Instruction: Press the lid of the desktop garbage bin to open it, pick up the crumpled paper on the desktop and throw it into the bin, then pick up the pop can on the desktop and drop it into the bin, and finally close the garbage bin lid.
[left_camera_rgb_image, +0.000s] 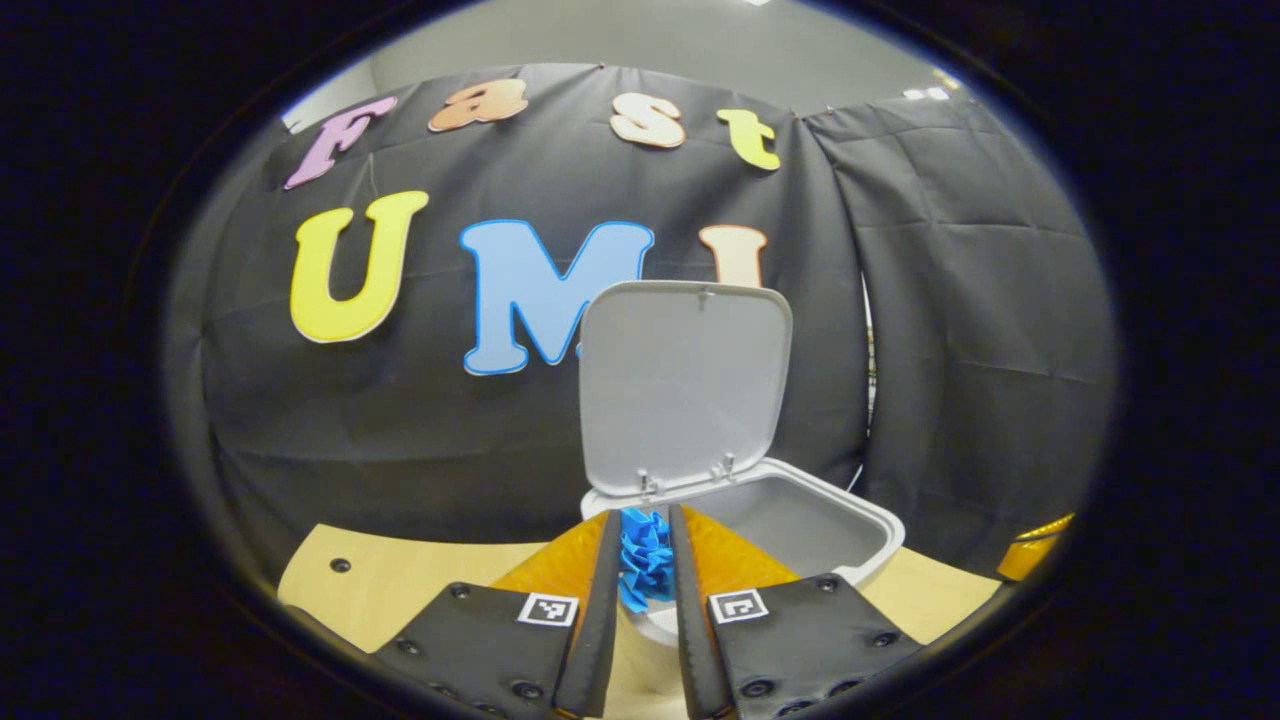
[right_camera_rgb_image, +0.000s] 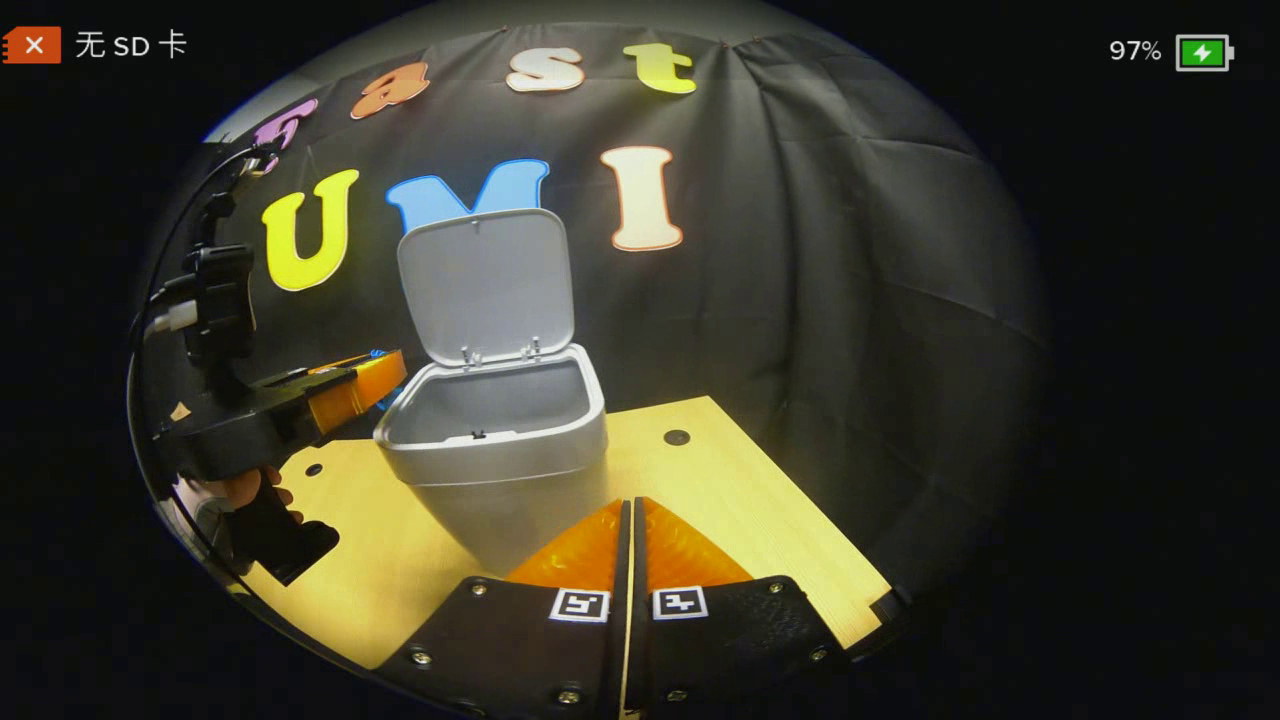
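Note:
The grey desktop bin (right_camera_rgb_image: 500, 470) stands on the wooden table with its lid (right_camera_rgb_image: 487, 285) swung upright and its inside bare as far as I see. In the left gripper view my left gripper (left_camera_rgb_image: 640, 515) is shut on the blue crumpled paper (left_camera_rgb_image: 645, 560), held just at the near rim of the bin (left_camera_rgb_image: 860, 520), below the raised lid (left_camera_rgb_image: 680, 380). The right gripper view shows that left gripper (right_camera_rgb_image: 385, 378) level with the bin's left rim, a hand (right_camera_rgb_image: 240, 490) holding it. My right gripper (right_camera_rgb_image: 630, 505) is shut with nothing in it, low in front of the bin.
The pale wooden table (right_camera_rgb_image: 740, 480) has small dark holes (right_camera_rgb_image: 677, 437) and ends at an edge on the right (right_camera_rgb_image: 860, 590). Black cloth wall hangs close behind the bin.

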